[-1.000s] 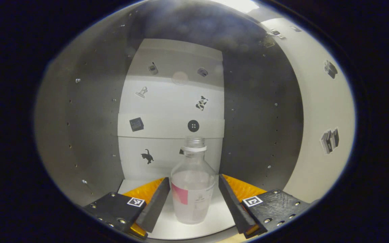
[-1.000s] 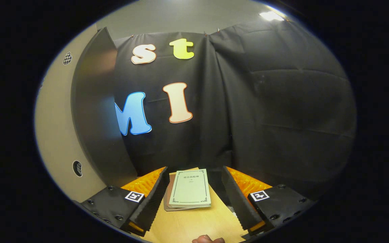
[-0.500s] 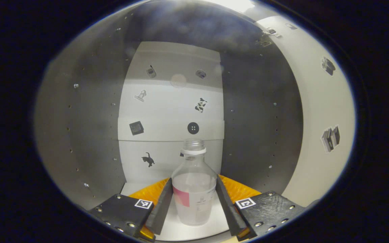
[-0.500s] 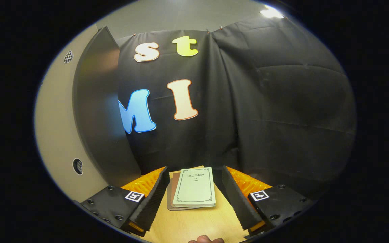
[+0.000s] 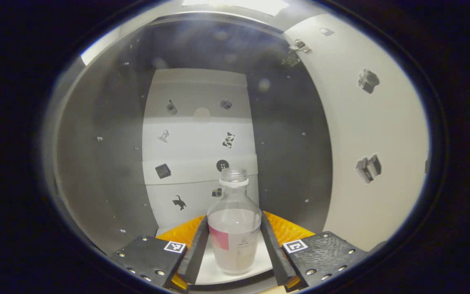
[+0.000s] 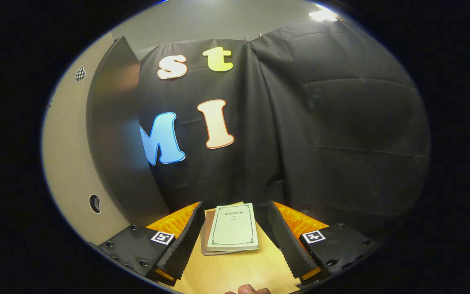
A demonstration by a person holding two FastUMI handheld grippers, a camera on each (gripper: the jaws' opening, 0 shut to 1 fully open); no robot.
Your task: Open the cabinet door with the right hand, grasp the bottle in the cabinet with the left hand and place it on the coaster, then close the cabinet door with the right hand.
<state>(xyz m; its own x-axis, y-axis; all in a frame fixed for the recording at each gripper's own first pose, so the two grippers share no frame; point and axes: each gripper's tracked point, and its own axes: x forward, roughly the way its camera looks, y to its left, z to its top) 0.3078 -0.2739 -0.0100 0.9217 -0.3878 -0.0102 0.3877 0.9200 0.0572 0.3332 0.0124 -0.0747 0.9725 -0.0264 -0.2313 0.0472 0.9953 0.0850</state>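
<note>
Two fingers of left claw (image 5: 233, 251) pressing sides of clear round plastic bottle with pink label (image 5: 234, 234), standing upright on white cabinet shelf (image 5: 261, 261). Likely light, smooth, slippery; gripping wide lower body looking safest. Right claw (image 6: 233, 241) hanging open above wooden tabletop (image 6: 235, 273).

Bottle (image 5: 234, 228) upright inside cabinet (image 5: 104, 163)

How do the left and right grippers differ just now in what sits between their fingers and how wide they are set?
The left gripper has its fingers pressed against both sides of the bottle inside the cabinet; the right gripper is spread wide and holds nothing. The left reaches into the cabinet, while the right hangs over the table, with books lying beyond it. Both point forward and level.
</note>
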